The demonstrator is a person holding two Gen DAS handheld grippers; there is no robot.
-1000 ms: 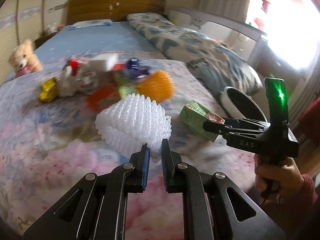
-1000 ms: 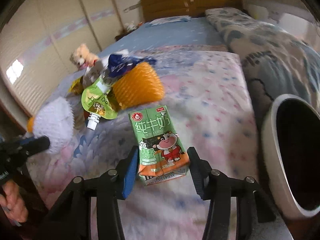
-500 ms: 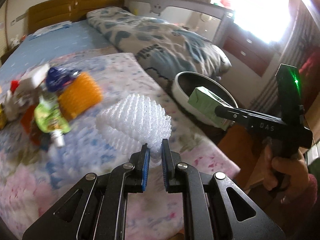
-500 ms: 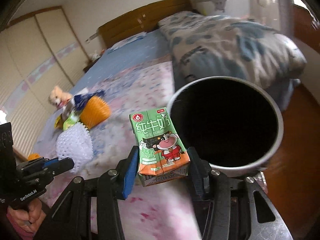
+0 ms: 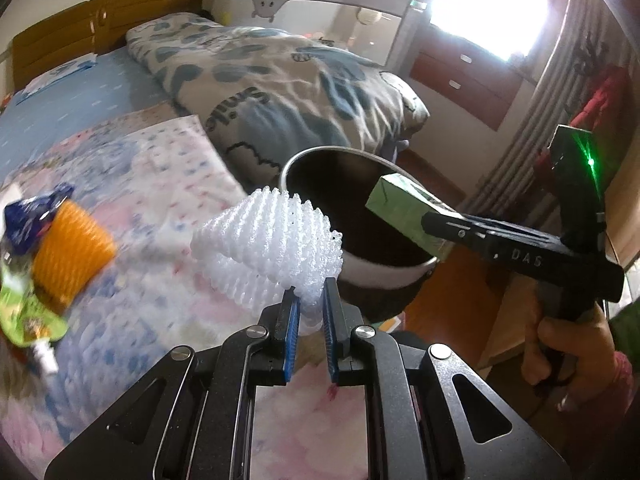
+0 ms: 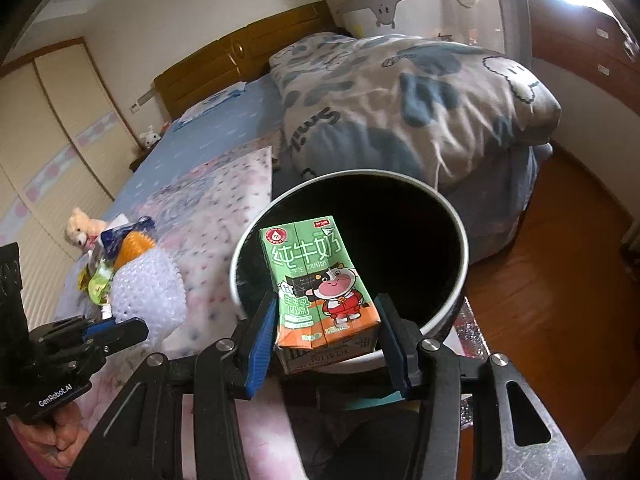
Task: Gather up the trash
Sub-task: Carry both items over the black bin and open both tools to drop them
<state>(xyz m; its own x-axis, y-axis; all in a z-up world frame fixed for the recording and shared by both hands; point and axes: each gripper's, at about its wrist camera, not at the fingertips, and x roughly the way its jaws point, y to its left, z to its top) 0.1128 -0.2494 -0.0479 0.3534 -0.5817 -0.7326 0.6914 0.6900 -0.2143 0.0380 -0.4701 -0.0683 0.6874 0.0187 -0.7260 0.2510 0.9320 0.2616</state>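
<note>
My left gripper [image 5: 309, 300] is shut on a white foam fruit net [image 5: 272, 248], held in the air just left of the round trash bin [image 5: 404, 280]. My right gripper [image 6: 326, 320] is shut on a green milk carton [image 6: 320, 280], held over the bin's dark opening [image 6: 460, 236]. In the left wrist view the carton [image 5: 404, 212] hangs above the bin's right side. In the right wrist view the foam net [image 6: 148, 292] and left gripper [image 6: 116, 326] are at the lower left.
The bin stands beside the floral bed cover [image 5: 140, 184]. More trash lies at the left: an orange foam net [image 5: 68, 256], a blue wrapper [image 5: 32, 216], a green pouch [image 5: 28, 312]. A folded quilt [image 6: 400, 100] lies behind; wooden floor [image 6: 560, 272] to the right.
Both grippers have swung right from over the bed toward the bin. The carton now hangs over the bin's opening and the foam net is at its left rim.
</note>
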